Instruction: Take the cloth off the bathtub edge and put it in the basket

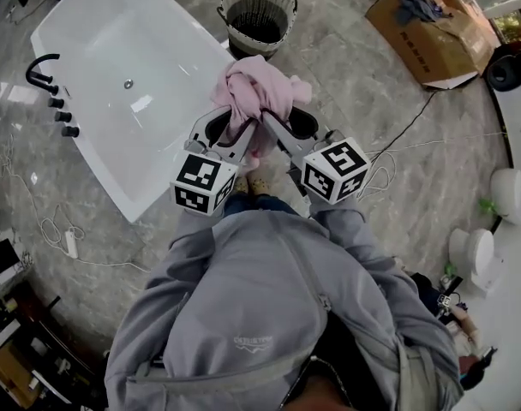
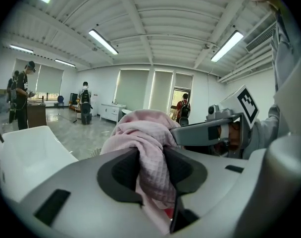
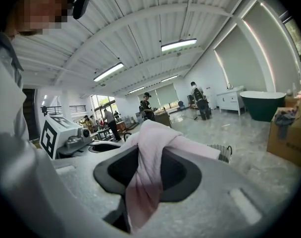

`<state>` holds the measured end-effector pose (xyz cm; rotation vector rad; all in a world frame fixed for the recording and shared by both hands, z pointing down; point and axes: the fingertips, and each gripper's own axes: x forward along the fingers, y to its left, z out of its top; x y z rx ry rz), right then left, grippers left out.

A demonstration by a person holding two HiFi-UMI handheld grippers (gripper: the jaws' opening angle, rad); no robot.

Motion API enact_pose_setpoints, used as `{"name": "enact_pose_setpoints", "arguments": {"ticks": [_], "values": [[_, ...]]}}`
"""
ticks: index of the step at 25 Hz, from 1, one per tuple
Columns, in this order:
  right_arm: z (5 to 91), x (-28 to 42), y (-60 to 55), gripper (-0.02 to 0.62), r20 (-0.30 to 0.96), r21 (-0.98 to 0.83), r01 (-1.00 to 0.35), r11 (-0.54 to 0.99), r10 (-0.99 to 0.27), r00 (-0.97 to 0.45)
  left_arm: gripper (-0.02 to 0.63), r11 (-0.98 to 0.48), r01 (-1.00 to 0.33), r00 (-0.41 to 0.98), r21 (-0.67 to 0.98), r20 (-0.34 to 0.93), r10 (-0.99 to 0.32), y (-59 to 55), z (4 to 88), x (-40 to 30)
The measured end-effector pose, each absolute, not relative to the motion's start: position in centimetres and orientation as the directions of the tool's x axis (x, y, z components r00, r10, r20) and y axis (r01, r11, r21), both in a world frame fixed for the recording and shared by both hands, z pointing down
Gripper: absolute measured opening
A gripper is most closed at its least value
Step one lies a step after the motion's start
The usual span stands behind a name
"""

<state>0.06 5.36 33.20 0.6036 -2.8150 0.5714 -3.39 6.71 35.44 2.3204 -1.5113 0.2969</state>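
**Item: cloth [image 1: 256, 88], pink, bunched.** We hold it in the air on the person's side of the basket [image 1: 236, 39], short of the rim and not over the opening.

**Tools.** Left gripper [image 1: 232, 127]: we log it as clamped on a fold of the cloth. Right gripper [image 1: 276, 125]: likewise clamped on a fold, with a tail hanging below the jaws.

**Bearing.** The basket lies straight ahead of both grippers, beyond the bundle. We judge neither gripper to be clearly the nearer.

**Bathtub [image 1: 115, 75].** It stands just beside the basket, with its edge bare.

**Next, in our judgement:** carry forward over the rim.
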Motion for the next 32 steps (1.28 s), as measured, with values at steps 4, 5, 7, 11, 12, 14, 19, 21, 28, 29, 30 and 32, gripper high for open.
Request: {"name": "enact_pose_setpoints", "arguments": {"ticks": [4, 5, 7, 11, 12, 14, 19, 21, 28, 29, 30, 32], "values": [[30.3, 1.5, 5.5, 0.121, 0.236, -0.287, -0.458, 0.841, -0.401, -0.885, 0.132, -0.411, -0.898, 0.440, 0.157, 0.315, -0.841, 6.6, 32.5, -2.0], [29.5, 1.9, 5.5, 0.121, 0.224, -0.277, -0.465, 0.841, -0.414, -0.882, 0.132, -0.423, -0.893, 0.449, 0.152, 0.304, -0.840, 6.5, 31.7, -1.7], [28.1, 2.6, 5.4, 0.121, 0.201, -0.257, -0.483, 0.837, -0.442, -0.874, 0.132, -0.446, -0.885, 0.466, 0.138, 0.283, -0.838, 6.4, 30.3, -1.1], [26.3, 3.7, 5.5, 0.121, 0.169, -0.224, -0.521, 0.823, -0.494, -0.853, 0.132, -0.491, -0.862, 0.506, 0.122, 0.248, -0.826, 6.2, 28.6, -0.1], [26.1, 3.9, 5.5, 0.121, 0.164, -0.217, -0.532, 0.818, -0.507, -0.846, 0.132, -0.503, -0.856, 0.516, 0.121, 0.243, -0.821, 6.1, 28.3, 0.1], [25.7, 4.3, 5.4, 0.121, 0.156, -0.208, -0.555, 0.805, -0.533, -0.832, 0.132, -0.523, -0.844, 0.535, 0.116, 0.239, -0.811, 5.9, 28.0, 0.6], [25.2, 6.0, 4.5, 0.121, 0.129, -0.177, -0.622, 0.763, -0.608, -0.783, 0.132, -0.586, -0.805, 0.590, 0.092, 0.229, -0.774, 4.7, 27.5, 2.2], [25.3, 6.6, 3.9, 0.121, 0.129, -0.171, -0.647, 0.743, -0.634, -0.763, 0.132, -0.609, -0.788, 0.611, 0.091, 0.229, -0.757, 4.0, 27.5, 2.8], [24.8, 9.4, 1.0, 0.121, 0.122, -0.163, -0.690, 0.705, -0.680, -0.723, 0.132, -0.658, -0.748, 0.659, 0.091, 0.219, -0.719, 0.8, 27.1, 5.6], [24.8, 9.7, 0.3, 0.121, 0.120, -0.163, -0.691, 0.704, -0.681, -0.722, 0.132, -0.658, -0.747, 0.660, 0.090, 0.218, -0.719, 0.2, 27.1, 5.9], [24.7, 10.0, -0.4, 0.121, 0.118, -0.161, -0.690, 0.705, -0.681, -0.723, 0.132, -0.658, -0.748, 0.659, 0.089, 0.217, -0.720, -0.5, 27.0, 6.2], [24.7, 10.6, -1.9, 0.121, 0.115, -0.157, -0.685, 0.711, -0.676, -0.728, 0.132, -0.657, -0.749, 0.658, 0.086, 0.214, -0.722, -2.0, 27.0, 6.8]]}}
